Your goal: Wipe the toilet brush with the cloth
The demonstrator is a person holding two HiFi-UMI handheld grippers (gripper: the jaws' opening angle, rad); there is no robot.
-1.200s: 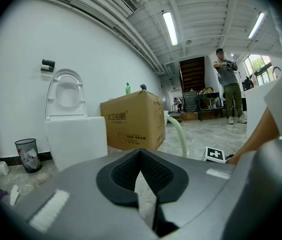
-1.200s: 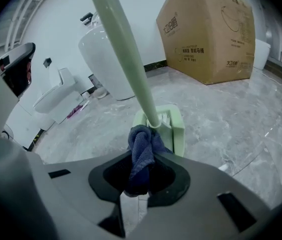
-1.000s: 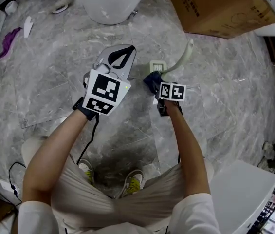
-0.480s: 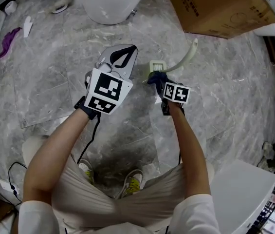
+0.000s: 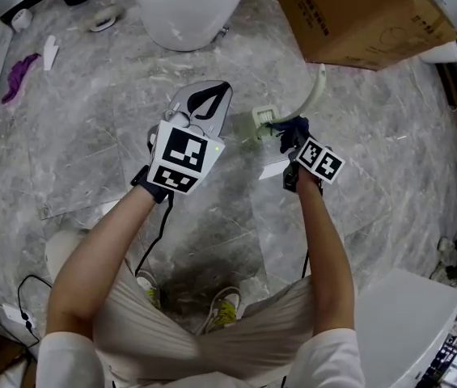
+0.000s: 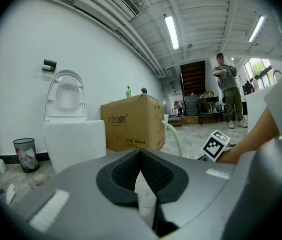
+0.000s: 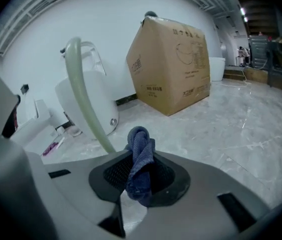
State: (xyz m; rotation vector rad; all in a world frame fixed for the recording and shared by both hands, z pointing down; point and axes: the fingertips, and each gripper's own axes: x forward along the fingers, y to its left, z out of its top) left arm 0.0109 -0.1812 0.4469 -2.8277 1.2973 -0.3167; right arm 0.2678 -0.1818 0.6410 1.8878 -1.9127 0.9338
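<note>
We judge the wiping to be at an early or middle stage. Our right gripper is clamped on the bunched blue cloth, which sits just beside the lower end of the toilet brush at the centre of the head view. We cannot tell whether cloth and handle touch. The pale green handle curves toward the cardboard box at upper right and shows no visible change. Our left gripper, jaws together on nothing, hovers left of the brush. Most of the handle looks left to do.
</note>
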